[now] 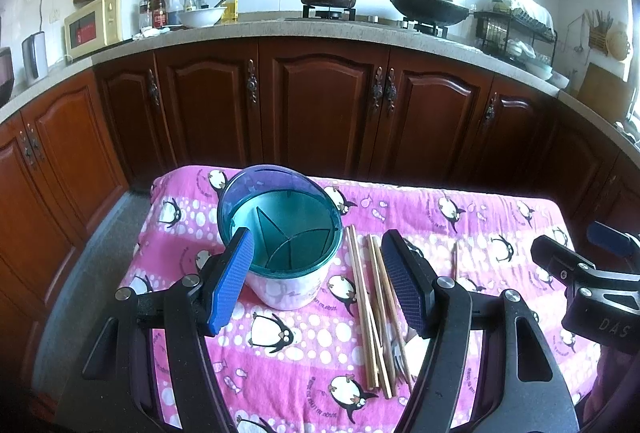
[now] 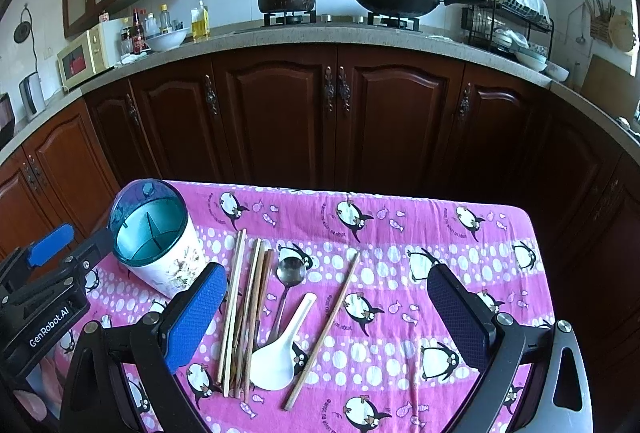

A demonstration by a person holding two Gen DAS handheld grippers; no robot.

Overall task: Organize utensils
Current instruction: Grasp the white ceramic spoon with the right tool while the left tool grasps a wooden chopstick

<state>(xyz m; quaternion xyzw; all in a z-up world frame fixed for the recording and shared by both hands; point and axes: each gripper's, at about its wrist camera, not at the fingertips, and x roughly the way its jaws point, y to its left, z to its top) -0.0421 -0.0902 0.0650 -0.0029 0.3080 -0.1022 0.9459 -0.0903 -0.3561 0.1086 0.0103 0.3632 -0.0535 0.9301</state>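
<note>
A kitchen with dark wooden cabinets [image 2: 280,113] and a grey counter fills the background; in front of it stands a tabletop [image 2: 460,233] covered by a pink penguin-print cloth.

The utensil holder [image 2: 156,237] is the landmark: a white cup with a teal divided insert and a raised blue lid, upright at the far left of the cloth. Its compartments look empty, so the sorting seems not yet begun.

Just to the right of the holder lies a bundle of chopsticks [image 2: 244,309], roughly parallel, tips pointing away from the cameras. Right of the bundle rests a metal spoon [image 2: 290,273], and nearer than that a white ceramic soup spoon [image 2: 280,349], its bowl touching the bundle. One single chopstick [image 2: 324,329] lies slanted further right, apart from the others.

The left gripper [image 1: 320,281] hangs wide open and empty, one finger in front of the holder's rim and the other over the chopsticks, probably lined up to steady the holder or pick from the bundle. The right gripper [image 2: 332,321] is likewise spread wide with nothing held, straddling the loose utensils as if choosing a first piece.
</note>
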